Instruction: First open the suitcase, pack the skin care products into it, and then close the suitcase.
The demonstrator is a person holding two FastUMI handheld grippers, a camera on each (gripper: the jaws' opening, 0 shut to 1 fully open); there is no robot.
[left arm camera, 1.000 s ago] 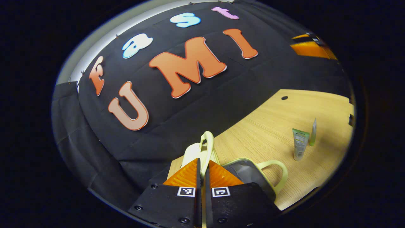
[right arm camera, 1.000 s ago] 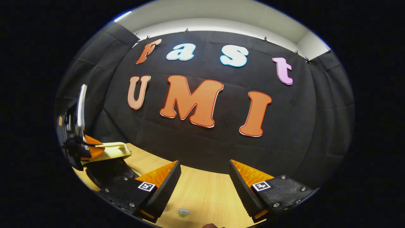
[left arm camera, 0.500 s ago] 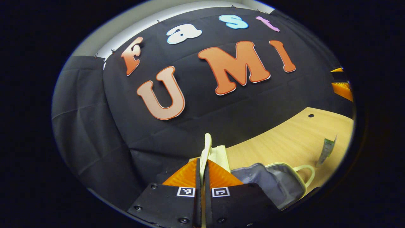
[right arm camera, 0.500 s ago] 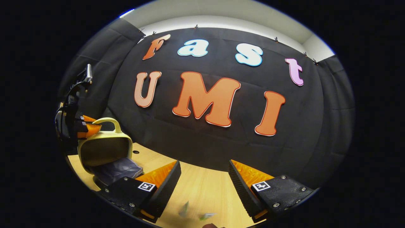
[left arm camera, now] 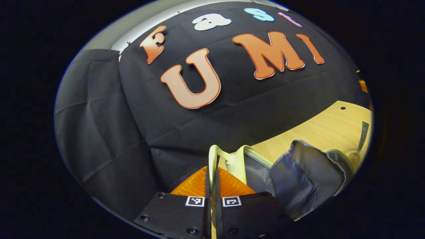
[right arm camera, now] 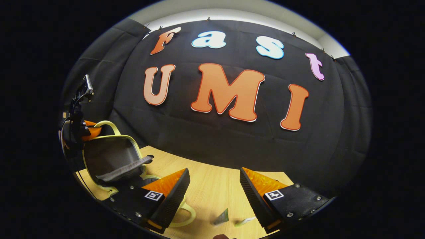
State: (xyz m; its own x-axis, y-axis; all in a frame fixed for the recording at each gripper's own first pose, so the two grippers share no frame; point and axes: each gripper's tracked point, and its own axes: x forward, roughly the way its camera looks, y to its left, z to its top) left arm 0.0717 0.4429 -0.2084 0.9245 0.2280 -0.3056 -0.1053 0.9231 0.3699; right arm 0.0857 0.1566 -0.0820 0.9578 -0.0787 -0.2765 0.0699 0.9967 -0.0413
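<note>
The left hand-held gripper (left arm camera: pixel 211 172) is clenching the suitcase's pale handle (left arm camera: pixel 212 156), lifting the lid (right arm camera: pixel 111 156) on the worktop (right arm camera: pixel 212 189). It should keep swinging it fully back so it stays open. The right hand-held gripper (right arm camera: pixel 214 186) is hanging released above two skin care tubes (right arm camera: pixel 221 217). Compared with earlier, the lid is standing wider, its grey lining (left arm camera: pixel 298 172) showing.

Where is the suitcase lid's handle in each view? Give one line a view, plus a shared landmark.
Left gripper view: the handle is at bottom centre, pinched between the left gripper's fingers.
Right gripper view: the handle is at far left, mid-height, arching over the raised lid.
Shared landmark: the grey flap hanging from the lid.
</note>
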